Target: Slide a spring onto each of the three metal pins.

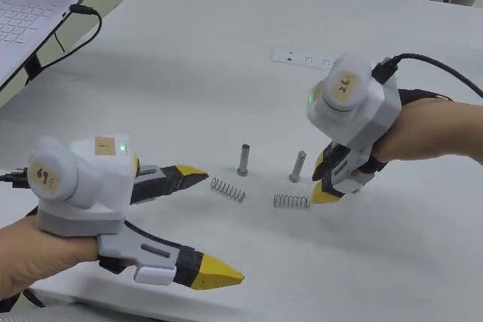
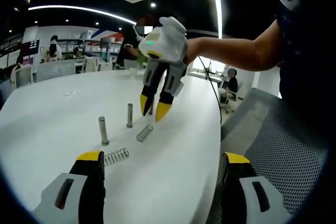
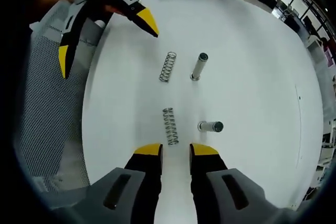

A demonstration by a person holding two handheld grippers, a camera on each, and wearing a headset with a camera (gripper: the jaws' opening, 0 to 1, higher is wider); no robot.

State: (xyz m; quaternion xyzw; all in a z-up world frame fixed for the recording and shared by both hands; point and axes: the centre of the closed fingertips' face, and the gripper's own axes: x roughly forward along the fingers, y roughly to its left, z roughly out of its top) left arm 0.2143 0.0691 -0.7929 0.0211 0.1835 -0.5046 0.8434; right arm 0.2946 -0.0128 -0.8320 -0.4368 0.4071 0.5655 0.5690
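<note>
A laptop [image 1: 26, 5] and its cable [image 1: 89, 32] sit far left of the left pin [image 1: 244, 160]. My left gripper [image 1: 220, 226] gapes wide and empty, nearer me. Two pins stand upright, the second pin [image 1: 298, 166] just right. Two springs lie flat: one spring [image 1: 228, 189] slanting in front, the other spring [image 1: 291, 201] crosswise, rightward. Just beyond its end, my right gripper [image 1: 326, 192] holds nothing, jaws narrowly parted.

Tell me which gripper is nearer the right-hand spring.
Right. The right gripper hovers just beside the right-hand spring; the left gripper sits wide open farther off, past the other spring.
</note>
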